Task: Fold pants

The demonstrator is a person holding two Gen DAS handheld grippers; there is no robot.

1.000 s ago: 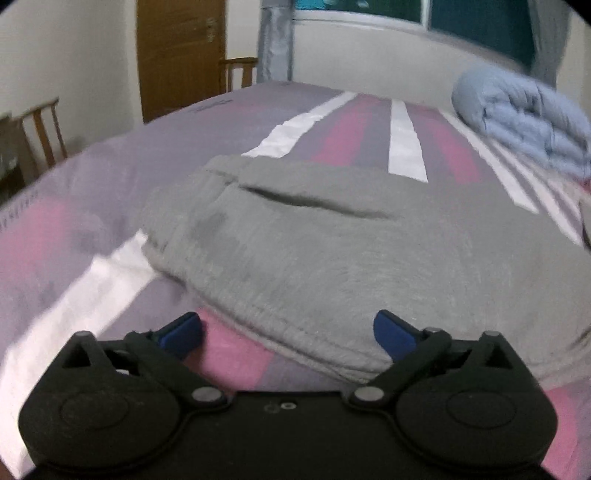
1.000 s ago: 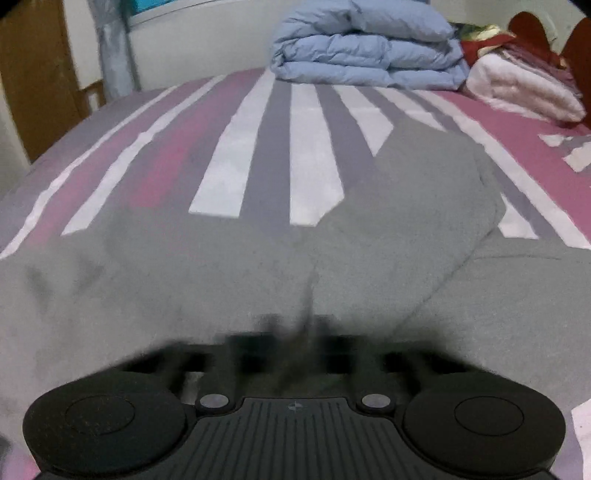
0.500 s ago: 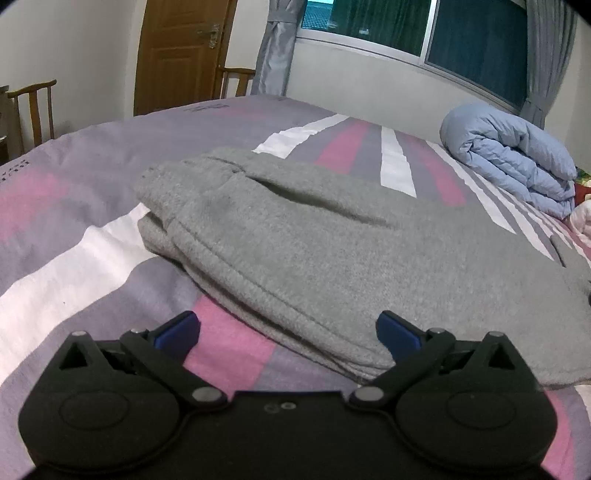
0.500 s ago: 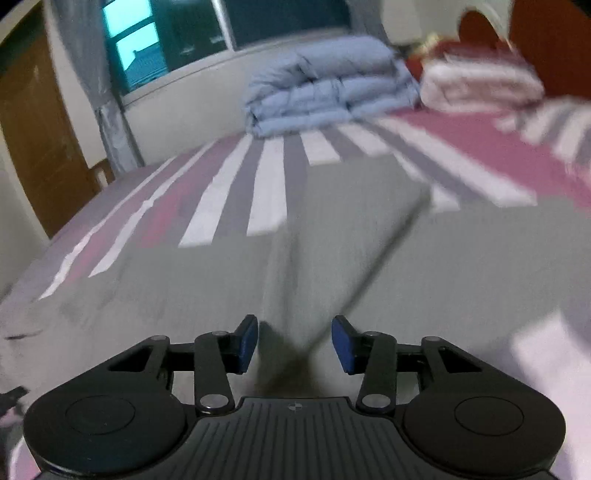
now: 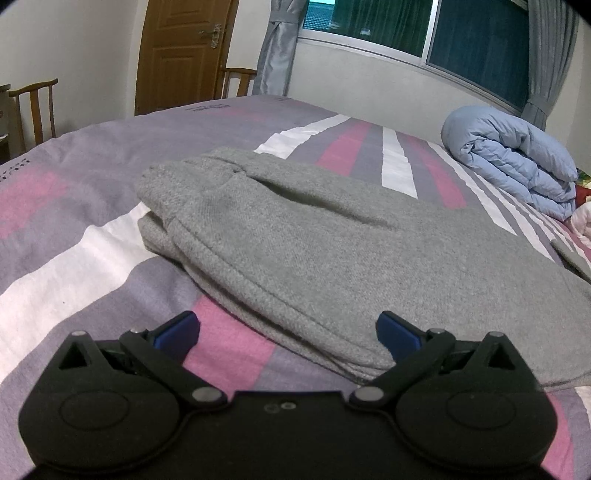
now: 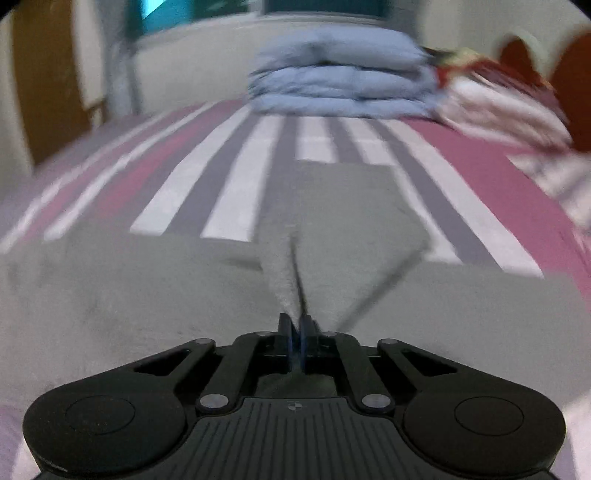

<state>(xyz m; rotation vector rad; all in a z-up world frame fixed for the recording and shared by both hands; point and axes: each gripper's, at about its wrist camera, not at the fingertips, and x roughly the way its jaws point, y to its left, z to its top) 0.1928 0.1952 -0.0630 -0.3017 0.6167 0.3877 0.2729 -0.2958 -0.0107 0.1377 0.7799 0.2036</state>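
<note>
Gray pants (image 5: 332, 251) lie on a striped bed (image 5: 92, 251). Left gripper (image 5: 286, 330): jaws apart. Right gripper (image 6: 295, 328): jaws just closed, clamped on a pants fold. Blue quilt (image 5: 513, 158) under the window (image 5: 424, 33).

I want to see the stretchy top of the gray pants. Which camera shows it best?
The left wrist view: the gray pants lie sharp there, their banded end nearest the open left gripper. The right wrist view is blurred, showing only fabric pinched by the right gripper.

Pants (image 5: 332, 251) are matt grey fleecy knit cloth; striped bedsheet (image 5: 74, 258) smooth woven cloth; left claw (image 5: 286, 332) matt black plastic
</note>
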